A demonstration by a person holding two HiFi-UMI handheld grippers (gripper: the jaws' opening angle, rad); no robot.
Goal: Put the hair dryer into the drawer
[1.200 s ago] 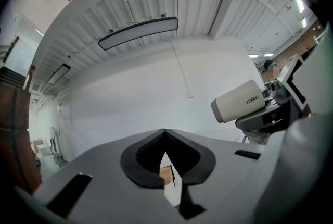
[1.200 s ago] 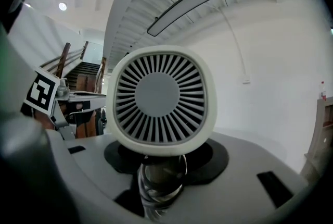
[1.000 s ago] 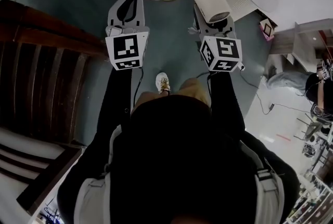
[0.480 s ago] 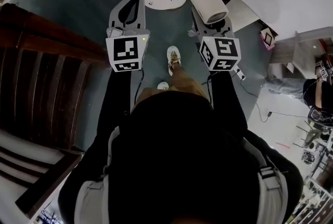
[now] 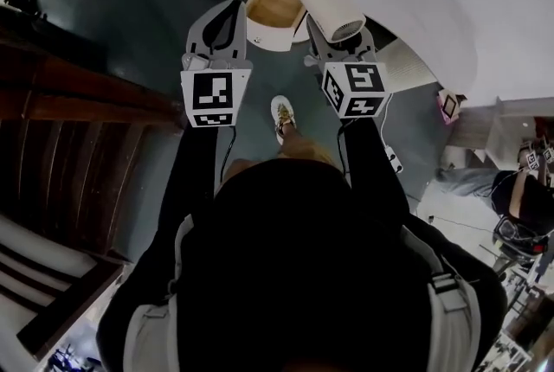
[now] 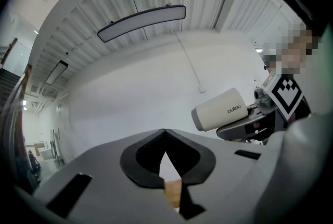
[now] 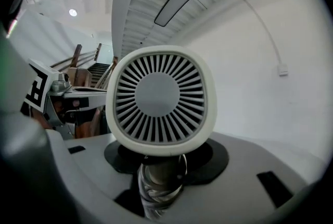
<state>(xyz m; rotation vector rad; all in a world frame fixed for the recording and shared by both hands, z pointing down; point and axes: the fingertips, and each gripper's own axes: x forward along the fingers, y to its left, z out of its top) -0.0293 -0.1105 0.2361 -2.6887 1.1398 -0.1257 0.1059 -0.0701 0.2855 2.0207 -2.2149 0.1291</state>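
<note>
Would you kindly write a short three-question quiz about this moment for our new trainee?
1. True or false: the left gripper holds the hair dryer.
2. The drawer in the head view is: A) open, B) shut, C) lying upside down on the floor.
3. Fill in: the right gripper grips the hair dryer by its ____.

Key: 1 false, its jaws are together and empty; 2 A; 3 handle.
</note>
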